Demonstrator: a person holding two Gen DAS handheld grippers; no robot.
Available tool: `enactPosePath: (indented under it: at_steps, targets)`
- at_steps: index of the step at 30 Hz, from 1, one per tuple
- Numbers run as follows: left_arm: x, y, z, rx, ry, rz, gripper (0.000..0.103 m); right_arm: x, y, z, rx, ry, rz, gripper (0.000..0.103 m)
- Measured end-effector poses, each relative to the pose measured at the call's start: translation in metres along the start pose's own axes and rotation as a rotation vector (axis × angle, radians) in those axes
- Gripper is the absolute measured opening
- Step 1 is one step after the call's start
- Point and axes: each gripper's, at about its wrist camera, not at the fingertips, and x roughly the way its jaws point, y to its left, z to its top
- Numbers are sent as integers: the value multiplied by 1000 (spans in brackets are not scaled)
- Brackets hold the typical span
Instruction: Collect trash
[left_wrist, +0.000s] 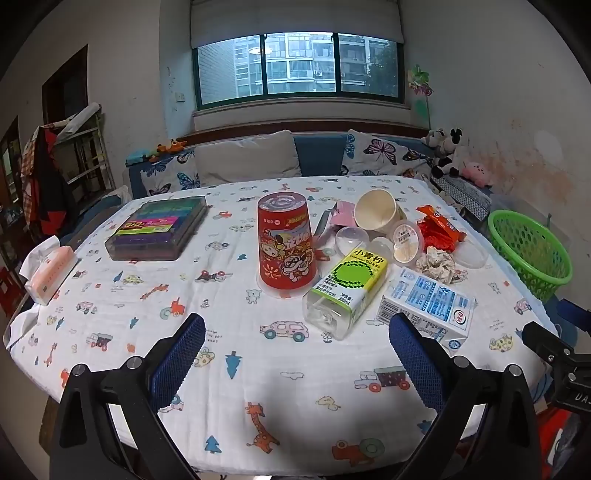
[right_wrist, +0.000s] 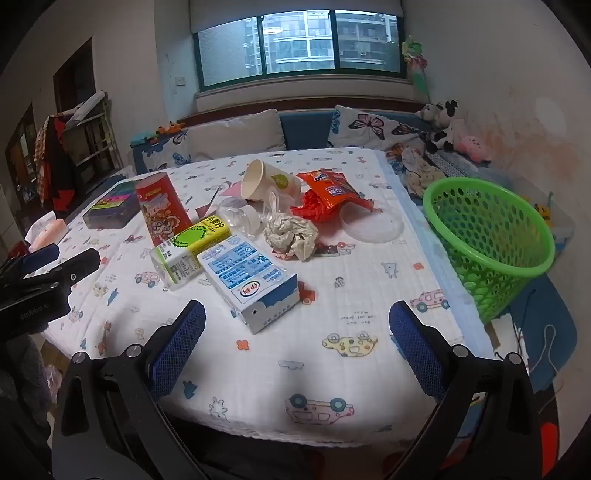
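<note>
Trash lies on the cartoon-print tablecloth: a blue-white milk carton (right_wrist: 248, 277) (left_wrist: 428, 304), a clear bottle with green label (left_wrist: 347, 291) (right_wrist: 188, 251), crumpled paper (right_wrist: 291, 234) (left_wrist: 437, 264), an orange snack wrapper (right_wrist: 328, 197) (left_wrist: 437, 227), a tipped paper cup (right_wrist: 267, 181) (left_wrist: 376, 210), a small lidded cup (left_wrist: 406, 242) and a clear lid (right_wrist: 371, 223). A green basket (right_wrist: 491, 236) (left_wrist: 530, 251) stands off the table's right edge. My left gripper (left_wrist: 297, 349) is open and empty, short of the bottle. My right gripper (right_wrist: 297, 339) is open and empty, just short of the carton.
A red upside-down cup (left_wrist: 286, 245) stands mid-table. A clear box of coloured items (left_wrist: 159, 229) and a pink tissue pack (left_wrist: 50, 273) lie at the left. A sofa with cushions (left_wrist: 247, 158) lies behind the table. The left gripper's body (right_wrist: 40, 280) shows at the left.
</note>
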Motion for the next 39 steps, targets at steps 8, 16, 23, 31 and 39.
enactPosePath:
  at_steps: [8,16,23,31,39]
  targets:
    - [1,2,1,-3,4,2,97,0,-1,0,3,-2,4,99]
    - [0,2,1,-9,4,10,97,-2,-1,1,3,-3,3,99]
    - [-3,-5,0,-9,1,13,97,-2,-1,3,7,-3,6,99]
    - [0,1,2,0,0,2,97,-2,0,3,8,-3,4,99]
    - [-2,-1,3,-2,-4,1,97,-1,-1,4,9,-7,-2,99]
